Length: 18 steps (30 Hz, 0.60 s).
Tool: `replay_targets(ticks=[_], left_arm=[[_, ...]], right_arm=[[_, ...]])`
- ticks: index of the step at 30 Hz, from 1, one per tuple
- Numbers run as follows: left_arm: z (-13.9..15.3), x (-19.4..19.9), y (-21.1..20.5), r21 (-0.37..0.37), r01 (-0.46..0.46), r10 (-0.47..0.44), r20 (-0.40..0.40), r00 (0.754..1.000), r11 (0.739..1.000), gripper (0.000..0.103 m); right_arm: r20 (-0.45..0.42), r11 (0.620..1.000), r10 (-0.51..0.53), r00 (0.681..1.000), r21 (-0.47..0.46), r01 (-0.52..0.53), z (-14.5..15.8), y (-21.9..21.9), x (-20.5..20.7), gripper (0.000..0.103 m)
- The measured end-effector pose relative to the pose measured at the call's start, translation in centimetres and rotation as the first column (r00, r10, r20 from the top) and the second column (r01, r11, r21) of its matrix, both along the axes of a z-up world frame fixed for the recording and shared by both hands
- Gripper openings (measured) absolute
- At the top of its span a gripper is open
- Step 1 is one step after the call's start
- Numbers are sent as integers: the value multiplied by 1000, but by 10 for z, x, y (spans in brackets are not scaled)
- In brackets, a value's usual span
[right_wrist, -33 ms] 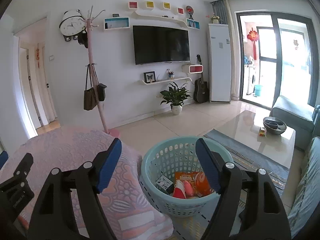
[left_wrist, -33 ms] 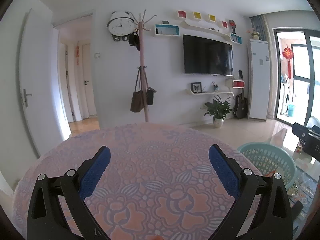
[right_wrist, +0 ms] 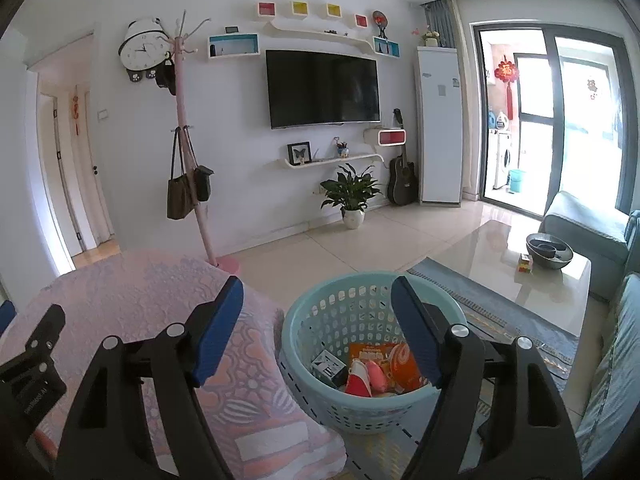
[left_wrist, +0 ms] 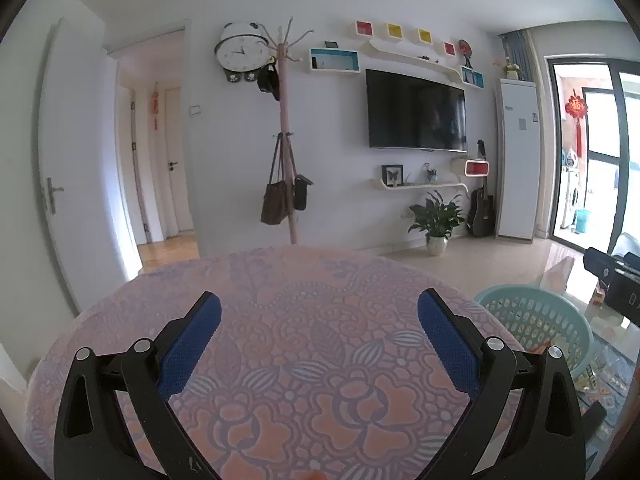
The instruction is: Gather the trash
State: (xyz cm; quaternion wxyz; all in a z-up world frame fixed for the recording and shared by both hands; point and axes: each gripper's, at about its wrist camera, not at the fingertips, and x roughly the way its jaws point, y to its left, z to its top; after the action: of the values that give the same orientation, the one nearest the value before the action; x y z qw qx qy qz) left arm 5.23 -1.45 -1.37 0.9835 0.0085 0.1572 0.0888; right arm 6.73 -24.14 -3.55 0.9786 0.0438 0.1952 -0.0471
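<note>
Several light, crushable wrappers [right_wrist: 384,364] lying in basket [right_wrist: 298,364] below your right gripper [right_wrist: 318,330]; you're holding both grippers wide, empty; pinch loose edges. Left gripper [left_wrist: 320,338] hovering over tablecloth [left_wrist: 320,280].

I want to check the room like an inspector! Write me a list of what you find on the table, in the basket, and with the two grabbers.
Surface: round table under a pink flowered cloth; nothing seen lying on the part in view.
Job's things: light blue basket on the floor beside the table, holding an orange packet, a small white box and a red-and-pink piece.
Clutter: grey bowl and a small coloured cube on the glass coffee table.
Grippers: left gripper open over the table, empty; right gripper open above the basket, empty.
Cables: nothing seen.
Surroundings: TV, panda clock, coat stand with bags, potted plant, guitar.
</note>
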Motion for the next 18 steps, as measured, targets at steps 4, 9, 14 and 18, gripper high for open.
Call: replay_targets(ticks=[4, 9, 14, 18], left_arm=[[-1, 2, 6, -12, -6, 6, -12, 1000, 1000, 96], [-3, 2, 8, -24, -9, 8, -18, 1000, 1000, 96], [-3, 2, 9, -25, -7, 7, -18, 1000, 1000, 96], [-3, 3, 10, -27, -8, 8, -20, 1000, 1000, 96]], right_arm=[[-8, 1000, 9, 1000, -3, -9, -3, 4, 2, 72], [-11, 1000, 20, 1000, -5, -20, -3, 7, 3, 72], [-22, 1000, 28, 999, -10, -28, -6, 9, 3, 72], [-29, 1000, 25, 999, -5, -25, -6, 10, 3, 73]])
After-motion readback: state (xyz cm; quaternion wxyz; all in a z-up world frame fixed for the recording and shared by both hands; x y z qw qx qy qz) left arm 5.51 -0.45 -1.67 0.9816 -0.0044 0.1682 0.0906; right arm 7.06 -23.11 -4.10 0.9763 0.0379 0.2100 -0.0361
